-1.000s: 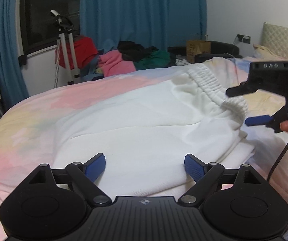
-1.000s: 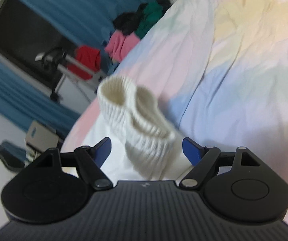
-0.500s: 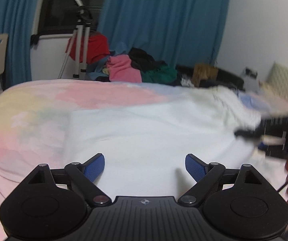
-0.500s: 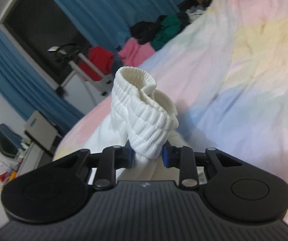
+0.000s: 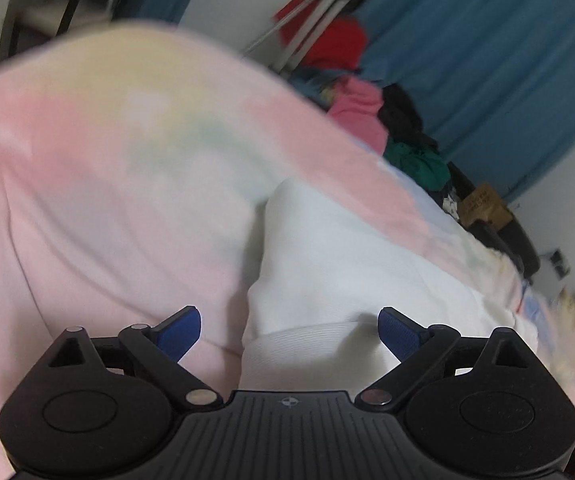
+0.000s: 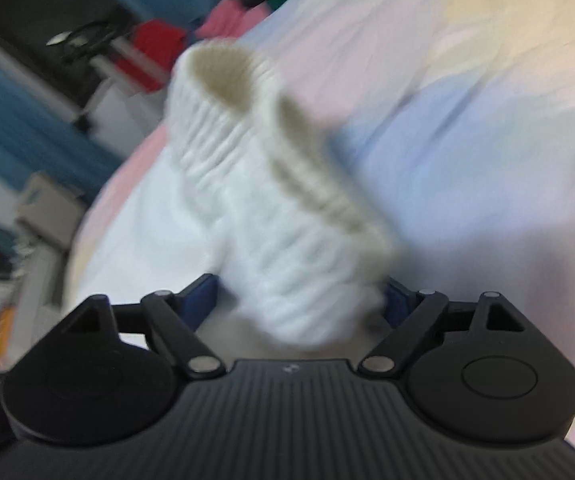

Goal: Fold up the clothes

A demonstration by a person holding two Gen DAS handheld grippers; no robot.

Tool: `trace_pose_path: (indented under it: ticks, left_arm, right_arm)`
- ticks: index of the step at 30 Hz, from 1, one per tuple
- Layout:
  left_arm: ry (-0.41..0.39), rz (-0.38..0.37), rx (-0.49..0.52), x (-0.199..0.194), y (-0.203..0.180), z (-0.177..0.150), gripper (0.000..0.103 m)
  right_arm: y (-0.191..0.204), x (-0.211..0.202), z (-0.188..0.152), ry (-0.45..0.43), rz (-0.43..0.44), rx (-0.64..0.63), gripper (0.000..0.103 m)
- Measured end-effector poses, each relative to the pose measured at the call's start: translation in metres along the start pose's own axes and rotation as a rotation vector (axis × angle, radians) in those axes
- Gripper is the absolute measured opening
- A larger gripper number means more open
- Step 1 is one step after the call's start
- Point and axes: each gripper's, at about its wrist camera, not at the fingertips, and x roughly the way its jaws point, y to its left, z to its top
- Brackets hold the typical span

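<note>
Nearest in the left wrist view we see our left gripper (image 5: 289, 330) with its blue pads spread wide and nothing between them. It hangs just above the near ribbed hem (image 5: 307, 338) of the white garment (image 5: 339, 264), which lies flat on the pastel bedsheet (image 5: 99, 184). The hem sits between the two pads without either one touching it. The garment runs from the gripper toward the far right, and the sheet spreads pink and pale yellow to its left.

In the right wrist view our right gripper (image 6: 299, 306) has its fingers well apart, one on each side of the bunched elastic waistband (image 6: 271, 208) of the same garment. The picture is blurred here, so we cannot tell whether either pad still presses the fabric; the waistband seems to stand loosely in the gap. Its ribbed folds rise toward the far side, with the rest of the white cloth trailing off to the left over the sheet.

Farther off, beyond the bed's far edge, a heap of clothes (image 5: 361, 108) in pink, black and green lies beside a red cloth hung by a tripod (image 5: 307, 24). Blue curtains (image 5: 483, 52) hang behind them.
</note>
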Motion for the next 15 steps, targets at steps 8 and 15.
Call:
trace_pose_path:
  ticks: [8,15]
  left_arm:
    - [0.160,-0.117,-0.109,0.023,0.030,-0.002,0.092]
    - [0.142,-0.133,-0.067,0.002,0.032,-0.003,0.059]
  right_arm:
    - [0.026,0.005,-0.009,0.035,-0.038,-0.208,0.067]
    - [0.054,-0.037,-0.011,-0.081,-0.024,-0.242,0.031]
